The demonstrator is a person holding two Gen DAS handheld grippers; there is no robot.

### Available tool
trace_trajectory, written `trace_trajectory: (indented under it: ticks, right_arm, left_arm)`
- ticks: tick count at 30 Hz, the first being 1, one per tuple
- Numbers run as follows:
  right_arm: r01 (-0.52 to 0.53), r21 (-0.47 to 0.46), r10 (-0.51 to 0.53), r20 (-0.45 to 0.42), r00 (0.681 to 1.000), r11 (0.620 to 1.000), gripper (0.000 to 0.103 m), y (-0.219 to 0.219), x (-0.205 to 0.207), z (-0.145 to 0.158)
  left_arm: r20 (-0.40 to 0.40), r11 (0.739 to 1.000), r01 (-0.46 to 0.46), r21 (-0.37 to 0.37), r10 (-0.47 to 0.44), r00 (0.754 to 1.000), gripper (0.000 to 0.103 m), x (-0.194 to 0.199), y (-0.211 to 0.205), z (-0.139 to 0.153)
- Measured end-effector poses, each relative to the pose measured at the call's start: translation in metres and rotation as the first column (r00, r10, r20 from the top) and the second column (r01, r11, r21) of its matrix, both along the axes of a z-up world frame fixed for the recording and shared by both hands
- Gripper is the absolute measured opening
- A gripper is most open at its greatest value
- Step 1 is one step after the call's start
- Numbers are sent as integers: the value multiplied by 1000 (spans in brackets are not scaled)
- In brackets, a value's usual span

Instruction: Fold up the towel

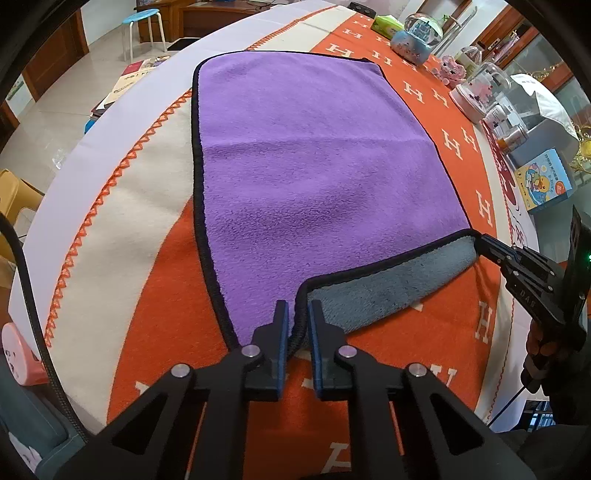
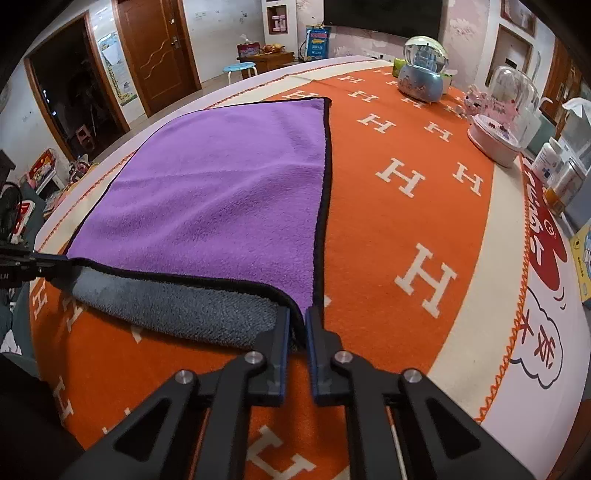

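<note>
A purple towel [image 1: 314, 177] with a black hem and a grey underside lies spread on the orange blanket; it also shows in the right wrist view [image 2: 221, 199]. Its near edge is lifted off the blanket and the grey underside [image 1: 384, 291] shows. My left gripper [image 1: 298, 314] is shut on the towel's near left corner. My right gripper [image 2: 297, 321] is shut on the near right corner; it also shows at the right of the left wrist view [image 1: 484, 242]. The left gripper shows at the left edge of the right wrist view [image 2: 62, 260].
The orange blanket [image 2: 406, 229] with white H letters covers the table. Snow globes [image 2: 423, 79], a pink domed box [image 2: 498, 129], bottles [image 2: 554, 166] and a book [image 1: 545, 182] stand along the far right side. A blue stool [image 1: 142, 22] stands on the floor beyond.
</note>
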State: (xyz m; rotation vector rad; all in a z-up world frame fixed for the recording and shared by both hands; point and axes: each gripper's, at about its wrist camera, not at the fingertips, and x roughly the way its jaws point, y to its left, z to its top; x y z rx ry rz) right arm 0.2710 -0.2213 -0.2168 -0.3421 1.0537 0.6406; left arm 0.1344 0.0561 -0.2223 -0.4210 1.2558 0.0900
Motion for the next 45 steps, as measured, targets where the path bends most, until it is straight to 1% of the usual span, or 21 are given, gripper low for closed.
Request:
trace_trajectory:
  ticks: [7, 13, 16, 21, 26, 31, 38, 45]
  right_arm:
    - [7, -2, -7, 2, 1000, 1000, 5, 3, 2, 2]
    - [14, -13, -14, 21, 1000, 1000, 4, 5, 2, 6]
    - [26, -9, -26, 29, 999, 1000, 4, 5, 3, 11]
    - [32, 3, -32, 59, 998, 999, 4, 10, 7, 23]
    - [41, 30, -44, 102, 994, 999, 4, 18, 13, 41]
    - [52, 63, -61, 152, 986, 997, 4, 29, 22, 61]
    - [54, 105, -78, 234, 969, 993, 4, 44, 36, 90]
    - [50, 128, -88, 313, 946, 991, 4, 60, 62, 113]
  left_arm:
    - [1, 1000, 18, 22, -18, 1000, 5, -2, 4, 1]
    - [16, 999, 22, 23, -22, 1000, 4, -2, 9, 4]
    - [27, 999, 31, 31, -32, 999, 4, -1, 10, 8]
    - [50, 997, 48, 66, -52, 997, 4, 5, 12, 21]
    - [86, 993, 47, 112, -57, 995, 3, 15, 22, 43]
    - [140, 988, 44, 150, -65, 988, 4, 27, 32, 69]
    - [225, 978, 25, 208, -72, 972, 4, 45, 50, 104]
    - [296, 966, 7, 259, -86, 951, 4, 67, 66, 128]
